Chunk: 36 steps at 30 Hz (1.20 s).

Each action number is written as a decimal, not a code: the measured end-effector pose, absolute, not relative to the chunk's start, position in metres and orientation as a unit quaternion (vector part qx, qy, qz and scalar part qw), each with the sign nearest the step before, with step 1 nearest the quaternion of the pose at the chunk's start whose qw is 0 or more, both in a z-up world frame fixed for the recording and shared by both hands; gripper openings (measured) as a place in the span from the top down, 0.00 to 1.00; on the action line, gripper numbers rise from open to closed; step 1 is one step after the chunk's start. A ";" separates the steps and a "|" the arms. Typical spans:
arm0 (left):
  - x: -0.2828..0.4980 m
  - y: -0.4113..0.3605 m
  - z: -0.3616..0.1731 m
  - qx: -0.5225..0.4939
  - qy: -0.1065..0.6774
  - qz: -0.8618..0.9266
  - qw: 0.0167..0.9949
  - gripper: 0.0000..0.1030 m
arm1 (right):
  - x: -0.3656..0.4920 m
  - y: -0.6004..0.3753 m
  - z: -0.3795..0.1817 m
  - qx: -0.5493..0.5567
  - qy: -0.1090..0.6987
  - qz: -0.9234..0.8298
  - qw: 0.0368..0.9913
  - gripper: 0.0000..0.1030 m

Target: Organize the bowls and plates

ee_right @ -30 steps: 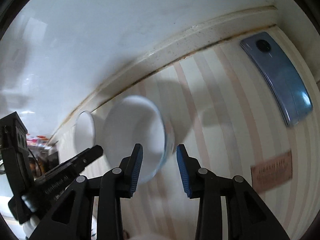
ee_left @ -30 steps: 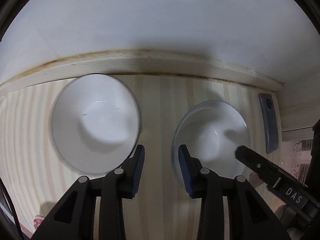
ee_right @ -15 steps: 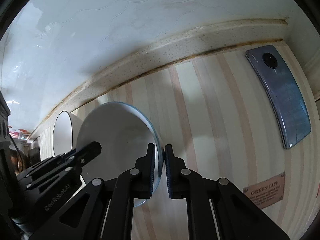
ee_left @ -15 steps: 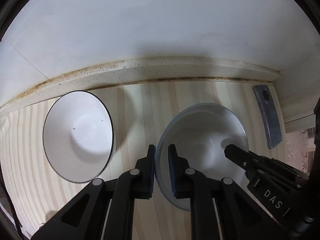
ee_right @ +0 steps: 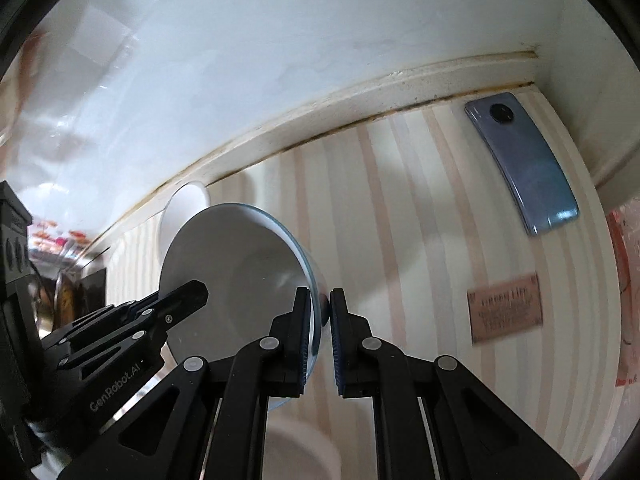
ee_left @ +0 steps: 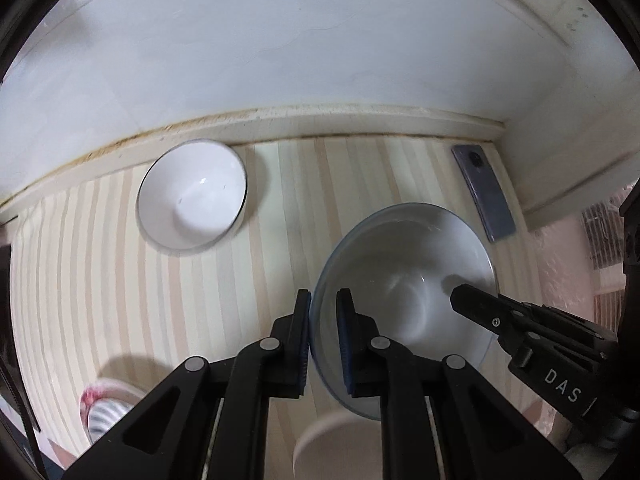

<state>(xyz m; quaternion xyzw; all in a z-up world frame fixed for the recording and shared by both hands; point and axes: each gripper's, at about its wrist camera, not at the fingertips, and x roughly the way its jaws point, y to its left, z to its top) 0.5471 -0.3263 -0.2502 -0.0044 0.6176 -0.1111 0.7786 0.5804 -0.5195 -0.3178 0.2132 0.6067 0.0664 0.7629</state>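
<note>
"DAS" on right claw [ee_left: 568, 390]; "GenRobot.AI" on left claw [ee_right: 114, 388]; tan label [ee_right: 506, 308] text blurred, unreadable.

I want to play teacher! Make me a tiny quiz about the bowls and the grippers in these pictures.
1. True or false: both hand-held grippers pinch the rim of the same blue-rimmed bowl.
2. Which lies nearest the wall corner? A) the phone B) the white bowl C) the brown label
3. Fill in: the white bowl sits on the striped counter and is touched by ____ gripper.

Key
1. True: the left hand-held gripper clamps its left rim, the right hand-held gripper its right rim.
2. A
3. neither
</note>
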 end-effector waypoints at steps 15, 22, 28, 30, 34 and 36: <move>0.466 -0.306 -0.257 -0.003 0.653 -0.136 0.745 0.90 | 0.463 -0.496 -0.305 0.214 0.646 0.091 0.727 0.89; 0.451 -0.307 -0.281 0.007 0.676 -0.130 0.725 0.90 | 0.447 -0.491 -0.333 0.211 0.670 0.083 0.707 0.89; 0.447 -0.310 -0.292 0.020 0.683 -0.127 0.719 0.90 | 0.443 -0.488 -0.349 0.207 0.683 0.078 0.696 0.89; 0.446 -0.310 -0.295 0.023 0.685 -0.126 0.717 0.90 | 0.444 -0.488 -0.351 0.208 0.687 0.077 0.692 0.89; 0.446 -0.308 -0.303 0.022 0.694 -0.121 0.709 0.90 | 0.448 -0.487 -0.356 0.208 0.694 0.077 0.685 0.89; 0.445 -0.308 -0.306 0.023 0.696 -0.119 0.708 0.90 | 0.448 -0.486 -0.358 0.206 0.697 0.075 0.683 0.89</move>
